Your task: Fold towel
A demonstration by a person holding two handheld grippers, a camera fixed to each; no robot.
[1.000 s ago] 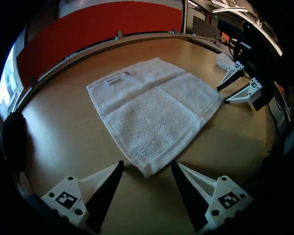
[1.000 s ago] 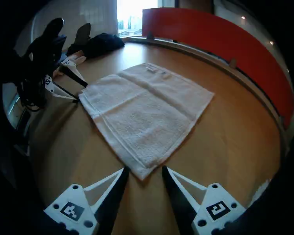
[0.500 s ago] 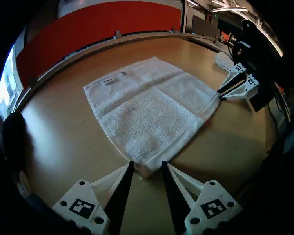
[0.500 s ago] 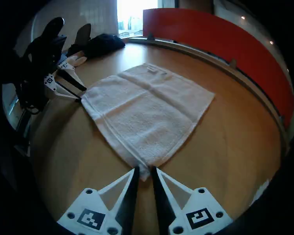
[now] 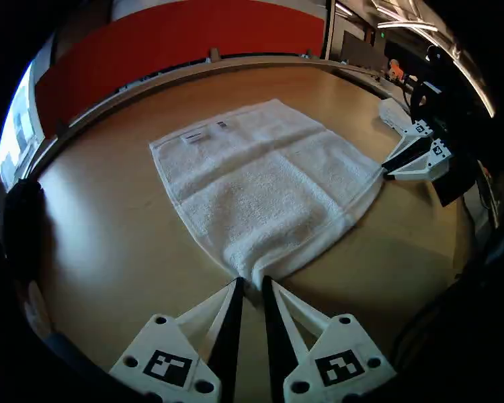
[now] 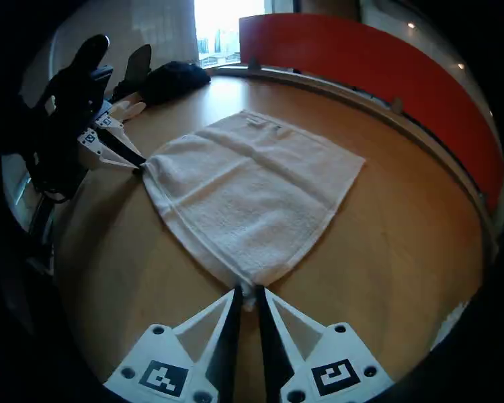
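Observation:
A white towel lies spread on the wooden table, with small labels near its far edge. My left gripper is shut on the towel's near corner, which is pinched and slightly raised between the fingers. In the right gripper view the same towel fans out from my right gripper, shut on its own near corner. Each view also holds the other gripper farther off: the right one at the towel's right corner, the left one at its left corner.
A red panel runs along the table's far curved edge. A dark bundle lies at the back of the table by the window. A small white object rests near the right edge. Bare wood surrounds the towel.
Both grippers went from open around the towel's near corners to shut on them. The pinched corners have begun to lift, and the towel's edges now curve toward the grippers.

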